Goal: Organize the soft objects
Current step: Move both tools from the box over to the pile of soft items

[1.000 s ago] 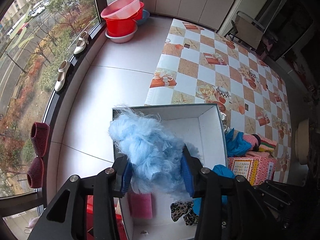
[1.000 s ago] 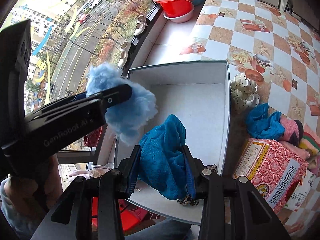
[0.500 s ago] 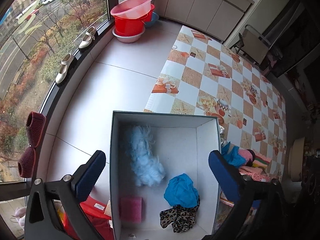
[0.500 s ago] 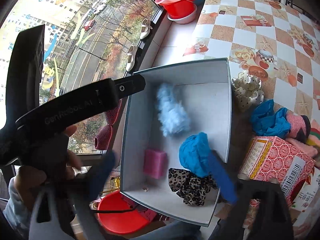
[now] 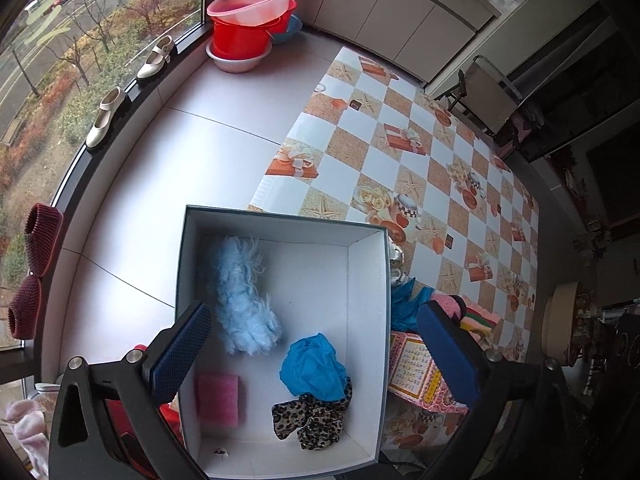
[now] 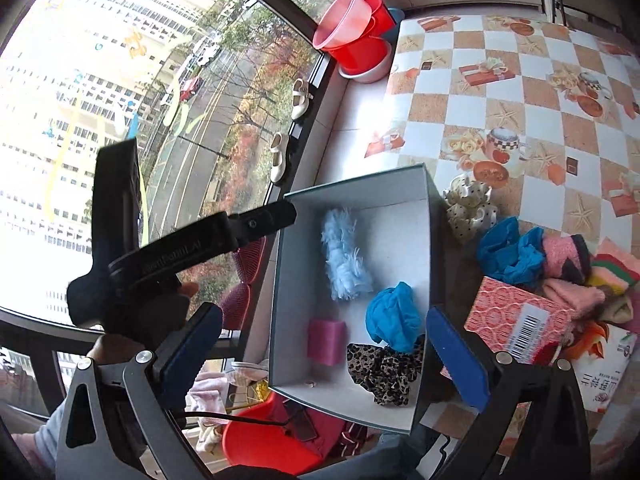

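Both grippers, left and right, hang spread wide and empty over the box, where the fluffy blue piece lies beside the teal cloth, leopard scrunchie and pink sponge, more soft things piled on the table.

Box on table edge (fluffy sock, cloth, scrunchie inside).

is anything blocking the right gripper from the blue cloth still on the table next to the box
Nothing visible does. The right gripper is open and empty above the box, and the blue cloth lies exposed on top of the pile, just past the box's right wall.
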Action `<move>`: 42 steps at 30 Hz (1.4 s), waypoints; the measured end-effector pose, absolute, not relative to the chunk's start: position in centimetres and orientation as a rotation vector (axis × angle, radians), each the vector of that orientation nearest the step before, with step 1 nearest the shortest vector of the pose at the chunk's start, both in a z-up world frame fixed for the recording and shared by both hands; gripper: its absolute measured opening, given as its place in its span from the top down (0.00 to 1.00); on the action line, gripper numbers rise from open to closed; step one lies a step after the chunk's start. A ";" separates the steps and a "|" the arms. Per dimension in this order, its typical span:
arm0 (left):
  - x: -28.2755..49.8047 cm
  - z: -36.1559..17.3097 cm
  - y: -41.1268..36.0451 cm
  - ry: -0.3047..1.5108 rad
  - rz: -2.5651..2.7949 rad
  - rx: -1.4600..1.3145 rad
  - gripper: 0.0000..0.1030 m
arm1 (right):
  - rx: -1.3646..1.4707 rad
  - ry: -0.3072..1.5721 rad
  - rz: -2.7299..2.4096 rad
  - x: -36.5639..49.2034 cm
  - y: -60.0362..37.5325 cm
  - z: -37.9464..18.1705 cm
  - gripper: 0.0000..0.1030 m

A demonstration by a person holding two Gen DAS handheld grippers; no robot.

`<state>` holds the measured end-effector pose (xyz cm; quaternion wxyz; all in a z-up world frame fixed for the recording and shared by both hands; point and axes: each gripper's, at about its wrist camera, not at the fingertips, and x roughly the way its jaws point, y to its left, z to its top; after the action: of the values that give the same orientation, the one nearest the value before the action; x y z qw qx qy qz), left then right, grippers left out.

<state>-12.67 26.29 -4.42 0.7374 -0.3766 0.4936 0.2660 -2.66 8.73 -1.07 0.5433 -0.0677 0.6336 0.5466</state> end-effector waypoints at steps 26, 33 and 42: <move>-2.0 -3.3 20.2 1.145 0.506 -0.859 0.00 | 0.128 1.588 0.983 13.2 -5.0 -2.1 0.00; 0.1 -3.7 18.3 1.190 0.512 -0.870 0.00 | 0.156 1.644 0.871 17.3 -8.5 -4.6 0.00; 2.7 -4.7 17.8 1.240 0.531 -0.883 0.00 | 0.191 1.722 0.821 19.8 -10.9 -7.6 0.00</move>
<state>2.73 17.77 -4.74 0.6923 -0.3951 0.5552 0.2375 19.81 -10.89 -7.60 0.5747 0.0815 0.7350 0.3505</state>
